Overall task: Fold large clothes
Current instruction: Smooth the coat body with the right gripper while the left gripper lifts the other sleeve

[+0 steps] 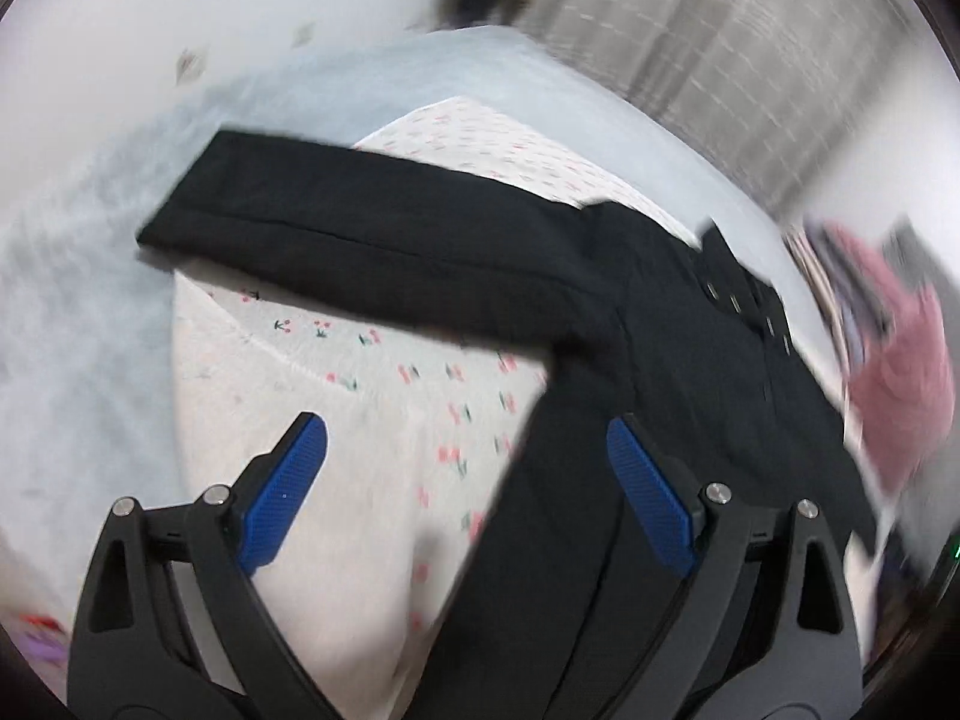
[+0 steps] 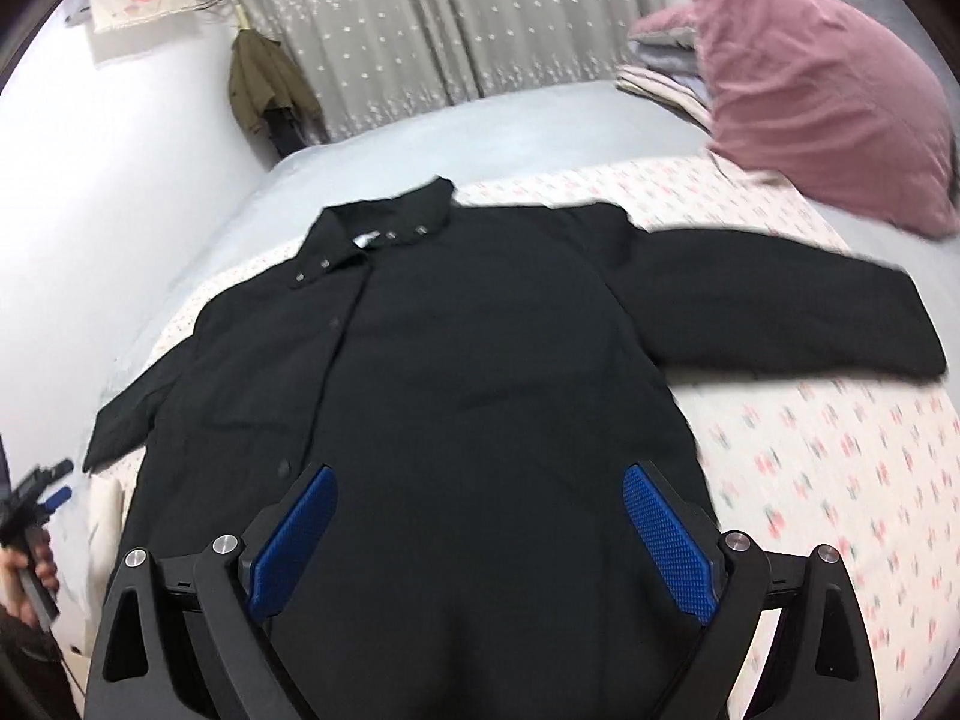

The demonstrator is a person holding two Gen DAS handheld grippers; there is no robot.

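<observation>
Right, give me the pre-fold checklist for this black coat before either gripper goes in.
1. Black coat lies front-up and spread on the cherry-print sheet: ok.
2. Both sleeves out to the sides: ok; one sleeve shows straight in the left wrist view, the other in the right.
3. Front snaps closed: cannot tell; the placket looks shut, the collar lies open.
4. Left gripper open and holding nothing: ok.
5. Right gripper open above the lower body of the coat, holding nothing: ok.
6. Pink pillow apart from the sleeve: ok, a gap of sheet shows.
</observation>
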